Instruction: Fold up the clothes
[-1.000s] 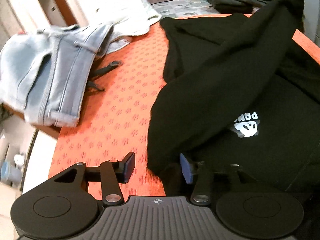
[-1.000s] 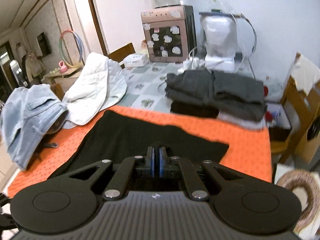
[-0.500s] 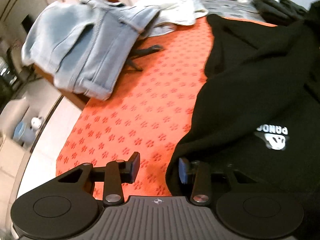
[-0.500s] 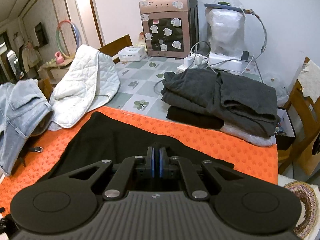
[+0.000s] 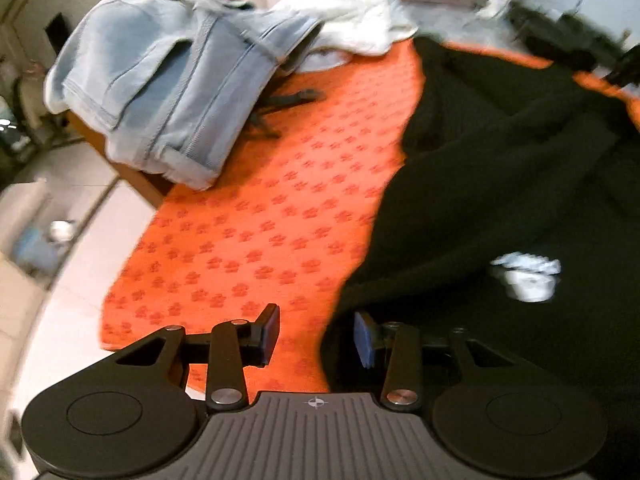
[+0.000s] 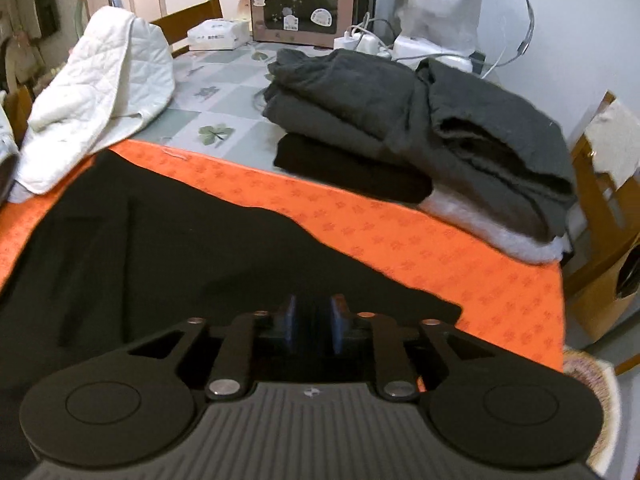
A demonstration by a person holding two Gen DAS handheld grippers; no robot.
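Opening our right tongs [image 6: 314,322] over the black garment [image 6: 168,248]; our left tongs [image 5: 316,334] stand released at the bench's [image 5: 260,216] near edge.

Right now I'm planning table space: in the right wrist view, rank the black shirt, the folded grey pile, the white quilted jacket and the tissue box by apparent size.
1. black shirt, though nearest the camera
2. folded grey pile
3. white quilted jacket
4. tissue box, though farthest away

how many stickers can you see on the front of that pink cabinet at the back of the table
6 visible on the pink cabinet: three along the top, one at left, two lower down. The frame's top edge cuts the cabinet off, so more may be hidden.
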